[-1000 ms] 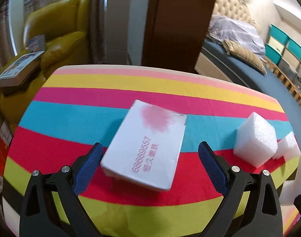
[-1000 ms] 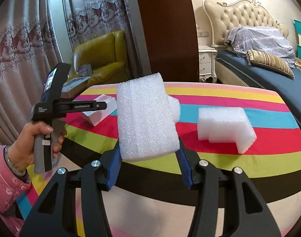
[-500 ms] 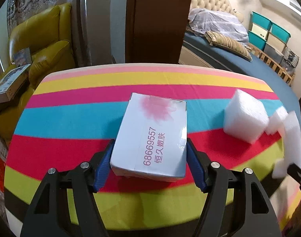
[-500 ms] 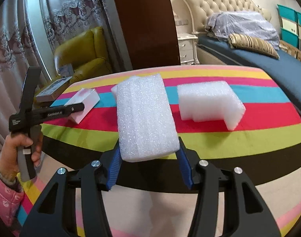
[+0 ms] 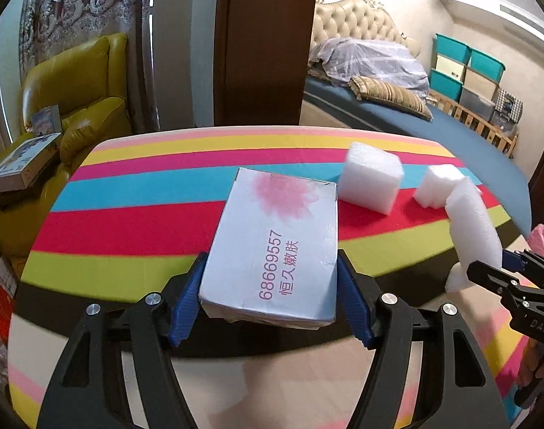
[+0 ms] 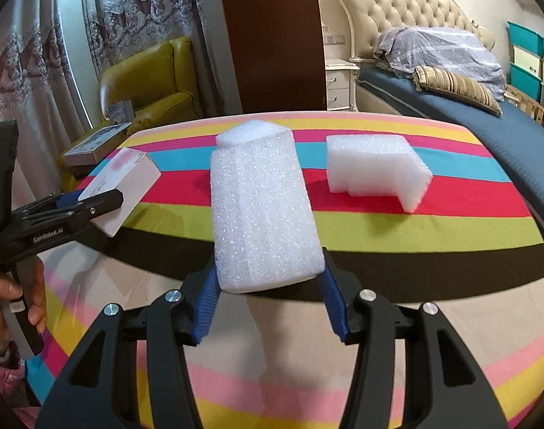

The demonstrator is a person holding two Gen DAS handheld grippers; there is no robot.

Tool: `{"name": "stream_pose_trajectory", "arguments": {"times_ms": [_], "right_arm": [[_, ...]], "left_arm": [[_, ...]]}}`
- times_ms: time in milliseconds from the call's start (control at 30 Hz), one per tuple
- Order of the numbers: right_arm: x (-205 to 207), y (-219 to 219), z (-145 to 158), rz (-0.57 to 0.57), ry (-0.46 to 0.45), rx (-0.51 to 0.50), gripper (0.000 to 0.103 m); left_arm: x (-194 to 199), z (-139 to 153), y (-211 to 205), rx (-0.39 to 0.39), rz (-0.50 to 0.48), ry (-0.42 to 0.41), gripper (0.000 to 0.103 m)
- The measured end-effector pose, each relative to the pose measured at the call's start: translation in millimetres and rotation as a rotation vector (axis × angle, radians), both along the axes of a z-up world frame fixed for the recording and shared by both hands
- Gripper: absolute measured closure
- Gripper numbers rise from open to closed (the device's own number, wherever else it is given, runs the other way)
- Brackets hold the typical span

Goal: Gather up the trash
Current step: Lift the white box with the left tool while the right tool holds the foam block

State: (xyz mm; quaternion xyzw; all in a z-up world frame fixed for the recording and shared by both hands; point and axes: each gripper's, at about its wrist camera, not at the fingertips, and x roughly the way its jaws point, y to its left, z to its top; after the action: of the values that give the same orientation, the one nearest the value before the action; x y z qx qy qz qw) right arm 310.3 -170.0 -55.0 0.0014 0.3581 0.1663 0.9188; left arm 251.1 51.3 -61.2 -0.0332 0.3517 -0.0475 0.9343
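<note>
A white box [image 5: 275, 250] with a pink flower print and pink lettering sits between the blue pads of my left gripper [image 5: 272, 261], which is shut on its sides. The box is tilted and its near end reaches past the front edge of the striped table [image 5: 129, 221]. My right gripper [image 6: 268, 264] is shut on a long white foam block [image 6: 264, 214], held near the table's front edge. From the right wrist, the box [image 6: 125, 186] and left gripper [image 6: 93, 203] show at the left. Two more foam pieces [image 6: 375, 168] [image 6: 250, 134] lie on the table.
A yellow armchair [image 5: 79, 107] with flat boxes on it stands left of the table. A dark wooden panel [image 5: 264, 46] rises behind the table, with a bed [image 6: 450, 82] and stacked bins [image 5: 464, 68] at the right. A striped mat [image 6: 343, 393] covers the floor below.
The left gripper's jaws closed onto the white box and drew it toward the table's front edge. The right gripper, still holding the foam block, shifted a little and came into the left wrist view.
</note>
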Motion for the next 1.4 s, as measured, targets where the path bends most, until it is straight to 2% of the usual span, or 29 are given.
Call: {"name": "stream_pose_trajectory", "arguments": {"times_ms": [400,667,900,1133,1400], "right_arm": [[-86,-16,12,-0.035,-0.095,-0.039,0.053],[-141,-24,21,-0.023,-0.174,-0.043,0.053],[-197,-29,43,-0.015,-0.271,-0.068,0.053],[-206,-34,60,-0.033,-0.294,-0.086,0.053],[-195,-20,54,-0.009,-0.262,-0.101,0.053]], "left_arm": [[-80,6,-34,-0.043,-0.062,-0.106,0.039],[-135,15,-47,-0.019,-0.066,-0.177,0.039],[-180,34,-52,-0.008,-0.073,-0.253,0.038],[-188,38,-47,-0.009,-0.078,-0.284,0.038],[-187,29,-37,-0.017,-0.057,-0.262,0.038]]}}
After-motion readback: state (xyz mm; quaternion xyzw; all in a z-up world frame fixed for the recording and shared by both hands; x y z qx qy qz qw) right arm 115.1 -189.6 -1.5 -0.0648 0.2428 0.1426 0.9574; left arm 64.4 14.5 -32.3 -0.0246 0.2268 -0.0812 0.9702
